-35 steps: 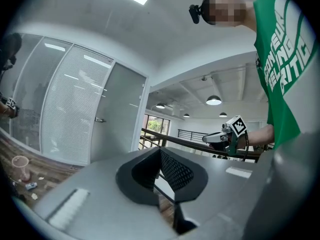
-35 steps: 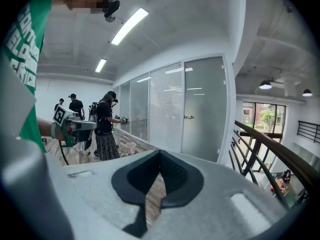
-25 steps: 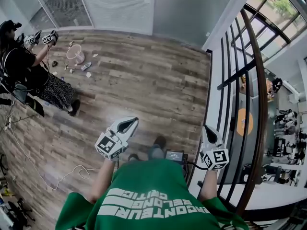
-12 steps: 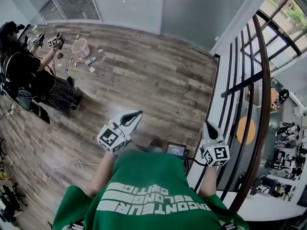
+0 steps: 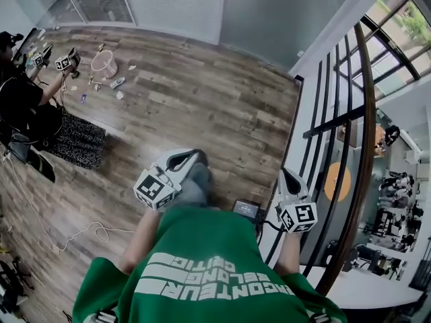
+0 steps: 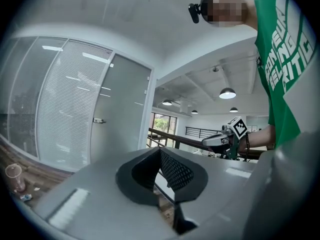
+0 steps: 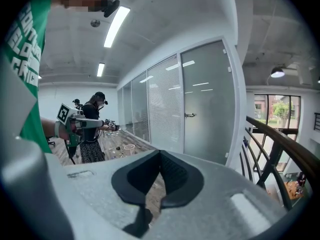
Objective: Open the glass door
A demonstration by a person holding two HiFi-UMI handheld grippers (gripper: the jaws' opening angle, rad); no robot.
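At the upper left of the head view, a second person [image 5: 27, 106] works beside a small bin [image 5: 104, 63] on the wooden floor [image 5: 202, 106]. At lower centre-left, the left tongs [image 5: 194, 156] are pressed together with nothing between them and point toward the top of the frame. At the upper centre stands the glass door [image 5: 269, 15], a frosted panel next to the slatted-blind partition [image 5: 175, 5]. It appears closed, and both tongs are well apart from it. In the right gripper view, its lever handle [image 7: 189, 115] sits near the panel's left edge. At lower centre-right, the right tongs [image 5: 285, 176] are likewise pressed together and empty. At the right edge runs a dark railing [image 5: 357, 147].

Handling: expect a heavy, rigid, smooth pane that is fragile to knocks. Take hold at the handle only; the glass face offers no grip.
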